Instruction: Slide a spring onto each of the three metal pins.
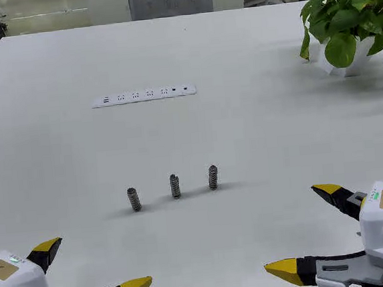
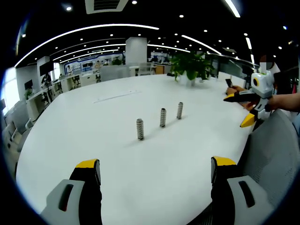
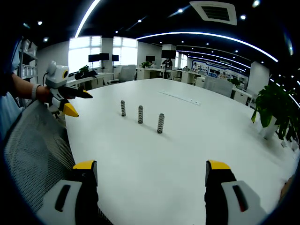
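Three grey coiled metal springs [image 1: 175,186] are standing upright in a row, mid white table [image 1: 256,111]. The yellow-tipped left gripper [image 1: 91,266] and right gripper [image 1: 303,228] are hovering at the near edge, jaws spread wide, well apart from the springs.

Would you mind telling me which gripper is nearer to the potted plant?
Right. The right gripper is on the same side as the potted plant; the left gripper is on the opposite side, beyond the three springs.
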{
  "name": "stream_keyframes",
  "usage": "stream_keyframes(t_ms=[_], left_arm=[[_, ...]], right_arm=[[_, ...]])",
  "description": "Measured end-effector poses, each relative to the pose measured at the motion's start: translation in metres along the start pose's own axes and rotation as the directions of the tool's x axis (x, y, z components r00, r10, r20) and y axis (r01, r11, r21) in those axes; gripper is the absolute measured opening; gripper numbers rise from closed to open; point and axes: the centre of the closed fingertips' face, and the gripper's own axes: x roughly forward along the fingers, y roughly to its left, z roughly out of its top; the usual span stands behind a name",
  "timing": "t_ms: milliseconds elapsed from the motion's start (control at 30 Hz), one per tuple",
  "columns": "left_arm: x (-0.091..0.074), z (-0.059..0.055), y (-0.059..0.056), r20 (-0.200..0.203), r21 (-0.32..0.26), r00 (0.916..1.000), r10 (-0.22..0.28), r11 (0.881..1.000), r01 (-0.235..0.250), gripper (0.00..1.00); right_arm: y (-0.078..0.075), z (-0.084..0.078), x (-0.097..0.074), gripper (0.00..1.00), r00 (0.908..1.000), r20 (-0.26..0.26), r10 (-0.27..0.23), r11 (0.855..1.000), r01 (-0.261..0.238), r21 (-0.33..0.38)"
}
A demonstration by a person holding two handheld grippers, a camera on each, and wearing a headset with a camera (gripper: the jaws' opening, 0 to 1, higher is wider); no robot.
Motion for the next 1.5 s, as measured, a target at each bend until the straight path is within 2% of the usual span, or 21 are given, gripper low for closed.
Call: stream_keyframes(t_ms=[367,1500], left_arm=[[-0.0001,0.0017,0.0007,0.007,0.007,1.0000,0.003,1.000,-0.003,0.99],[0.0013,-0.0020,-0.0014,-0.007,0.005,0.9999,-0.015,1.000,0.015,0.99]], right_arm=[[-0.0054,0.0020,-0.0016,0.97,0.9997,0.011,-0.020,1.000,0.019,0.015],[0.0032,-0.0014,0.0014,0.96,0.9998,-0.010,0.015,1.000,-0.016,-0.009]])
